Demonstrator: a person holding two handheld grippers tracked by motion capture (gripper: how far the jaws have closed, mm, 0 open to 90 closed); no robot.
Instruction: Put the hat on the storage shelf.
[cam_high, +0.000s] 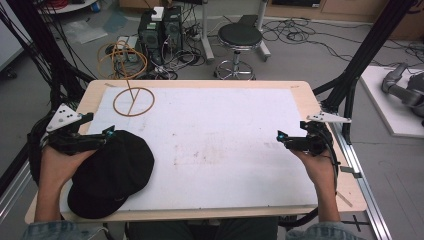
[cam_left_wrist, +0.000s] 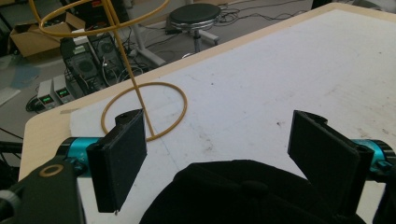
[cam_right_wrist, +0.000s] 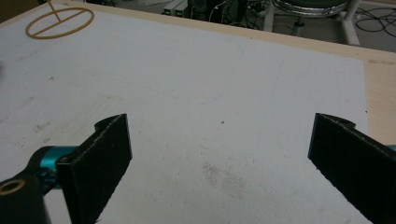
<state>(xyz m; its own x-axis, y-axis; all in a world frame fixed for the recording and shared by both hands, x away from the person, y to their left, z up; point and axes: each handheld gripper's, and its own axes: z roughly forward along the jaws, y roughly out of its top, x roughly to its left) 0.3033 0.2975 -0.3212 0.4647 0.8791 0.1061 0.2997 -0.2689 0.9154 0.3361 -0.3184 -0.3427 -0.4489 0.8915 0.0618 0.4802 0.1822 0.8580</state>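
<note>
Jaws of left gripper (cam_left_wrist: 224, 163) spread wide, black fabric cap (cam_left_wrist: 252, 196) just below and between them, not pinched; right gripper (cam_right_wrist: 219, 163) jaws also spread, bare white table mat (cam_right_wrist: 196, 93) ahead. Yellow wire ring stand (cam_left_wrist: 144, 109) beyond left jaw. Step judged: approach to cap. Next: lower, close on crown, likely carry toward stand

the black cap (cam_left_wrist: 252, 196) runs off the bottom edge of the left gripper view; in the high view the left claw (cam_high: 107, 134) overlaps its upper rim.
</note>
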